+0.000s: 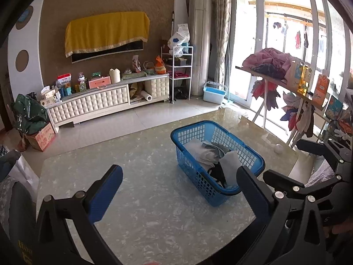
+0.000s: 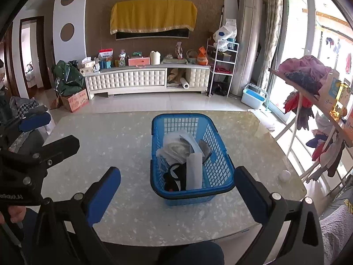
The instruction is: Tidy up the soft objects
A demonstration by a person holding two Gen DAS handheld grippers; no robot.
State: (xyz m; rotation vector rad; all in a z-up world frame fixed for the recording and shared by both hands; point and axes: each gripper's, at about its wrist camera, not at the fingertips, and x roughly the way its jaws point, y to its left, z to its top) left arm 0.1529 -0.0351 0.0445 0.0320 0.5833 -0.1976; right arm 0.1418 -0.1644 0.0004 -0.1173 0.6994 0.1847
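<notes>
- On the marbled table [image 2: 123,137], at the centre of the right wrist view, stands a blue basket [image 2: 220,165] with soft cloths [image 2: 176,149] heaped inside: white, grey and black pieces.
- At six o'clock of that view the right gripper [image 2: 177,177] stands wide, nothing between its blue pads [image 2: 103,196], the basket just beyond them.
- At nine o'clock the left gripper [image 2: 54,131] shows from the side.
- In the left wrist view the left gripper [image 1: 178,176] gapes wide and empty, the basket [image 1: 194,130] toward its two o'clock.
- At three o'clock a small white ball [image 2: 284,175] lies on the table, apart from the basket.
- At twelve o'clock a yellow drape [image 2: 154,15] hangs on the wall.
</notes>
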